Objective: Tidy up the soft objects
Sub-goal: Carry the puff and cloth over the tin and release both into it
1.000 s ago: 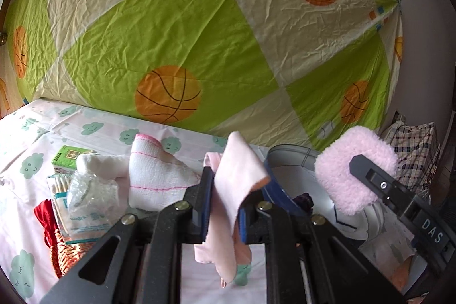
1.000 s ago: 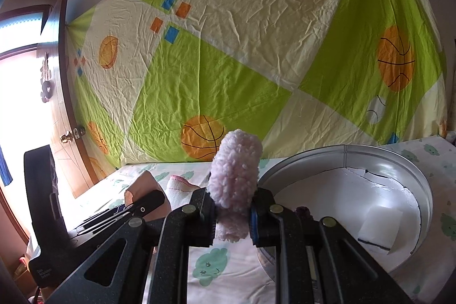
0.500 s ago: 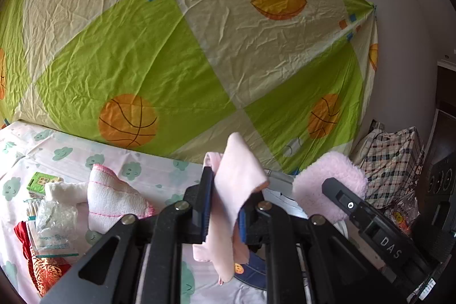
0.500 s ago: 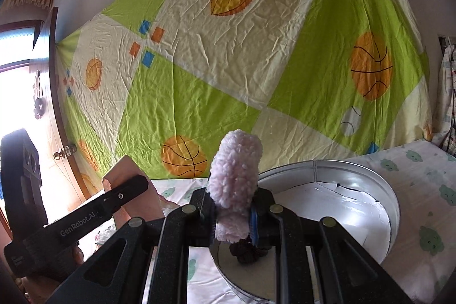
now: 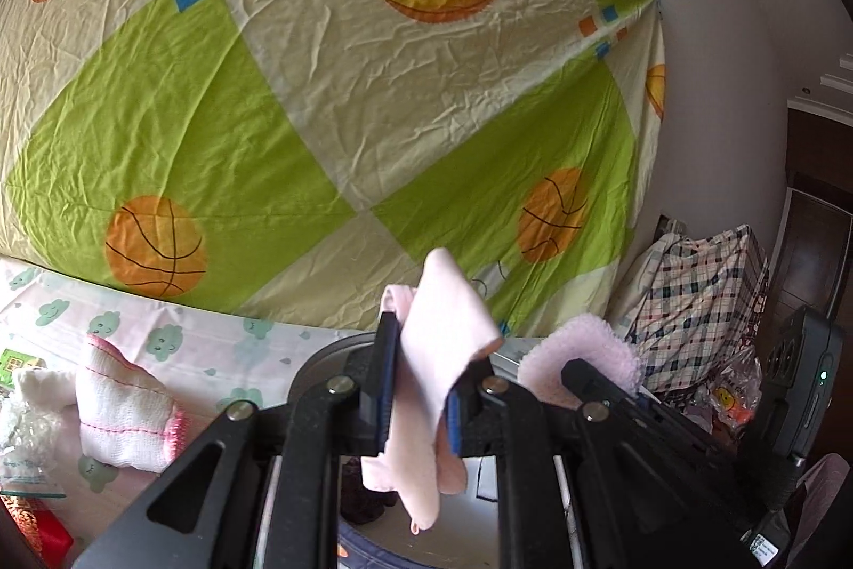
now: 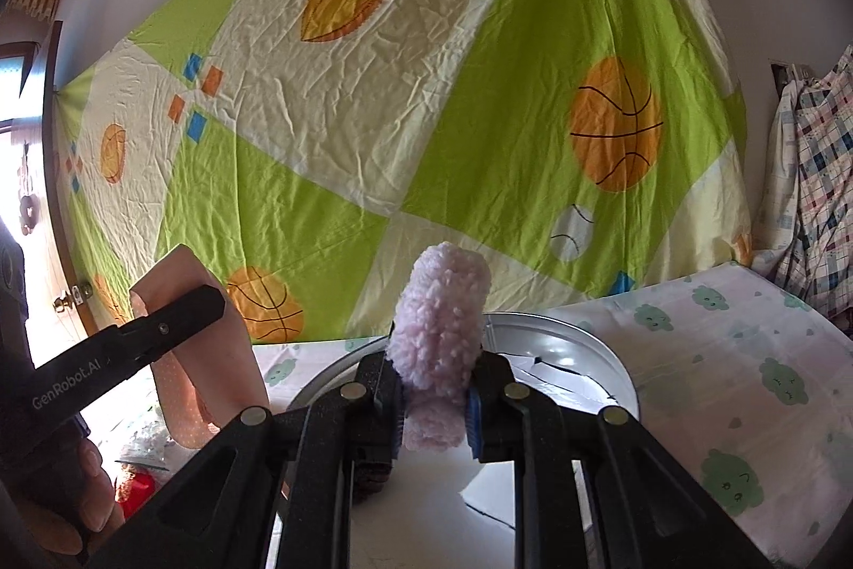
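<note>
My left gripper [image 5: 418, 395] is shut on a pale pink cloth [image 5: 434, 366] that hangs down over a round metal basin [image 5: 325, 358]. My right gripper [image 6: 434, 401] is shut on a fluffy pink pad [image 6: 440, 329], held above the same basin [image 6: 597, 347]. The basin has a white lining and a dark cloth [image 5: 362, 489] inside. In the left wrist view the fluffy pad [image 5: 581, 355] and the right gripper show at the right. In the right wrist view the pink cloth [image 6: 202, 366] and the left gripper show at the left.
A folded white cloth with pink stitching [image 5: 125, 414] lies on the cloud-print sheet [image 5: 213, 345], with packets [image 5: 21, 435] and a red item [image 5: 37, 529] at the far left. A basketball-print sheet [image 5: 320, 115] hangs behind. Checked bags [image 5: 698, 297] stand right.
Both grippers have moved right and a little up with their cloths, from beside the basin to over it. The folded cloth and packets have slid toward the left edge of the left wrist view.
</note>
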Demonstrator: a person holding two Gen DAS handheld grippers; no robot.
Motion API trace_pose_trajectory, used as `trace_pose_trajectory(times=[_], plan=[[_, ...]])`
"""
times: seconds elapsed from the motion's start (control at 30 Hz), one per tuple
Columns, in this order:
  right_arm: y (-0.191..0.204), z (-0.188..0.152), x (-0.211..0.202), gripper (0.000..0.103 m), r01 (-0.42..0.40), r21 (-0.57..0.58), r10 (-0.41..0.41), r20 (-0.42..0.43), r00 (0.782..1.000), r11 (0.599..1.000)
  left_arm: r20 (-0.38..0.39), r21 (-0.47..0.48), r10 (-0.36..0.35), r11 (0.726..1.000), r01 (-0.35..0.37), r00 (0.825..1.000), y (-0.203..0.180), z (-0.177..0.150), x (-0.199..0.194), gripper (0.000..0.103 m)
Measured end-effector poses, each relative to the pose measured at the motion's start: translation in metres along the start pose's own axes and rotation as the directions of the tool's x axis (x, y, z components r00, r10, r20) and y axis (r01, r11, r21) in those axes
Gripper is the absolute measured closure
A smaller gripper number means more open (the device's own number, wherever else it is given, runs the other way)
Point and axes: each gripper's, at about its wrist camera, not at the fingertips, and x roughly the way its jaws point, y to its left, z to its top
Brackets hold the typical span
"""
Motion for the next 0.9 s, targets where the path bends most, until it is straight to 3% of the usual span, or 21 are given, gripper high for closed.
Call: trace_pose_trajectory(times=[0.5, 0.9], plan=[[-0.041, 0.001, 0.030, 0.084, 0.130, -0.036, -0.133, -0.073, 0.988, 0.991, -0.090, -0.003, -0.017, 1.000, 0.017, 0.996, -0.020, -0.023, 0.052, 0.089], [-0.041, -0.012, 0.060, 0.084, 0.178, -0.113, -0.194, -0.153, 0.969, 0.977, -0.159, 0.032, 0.051, 0.998, -0.046, 0.986, -0.018, -0.042, 0.071, 0.089]])
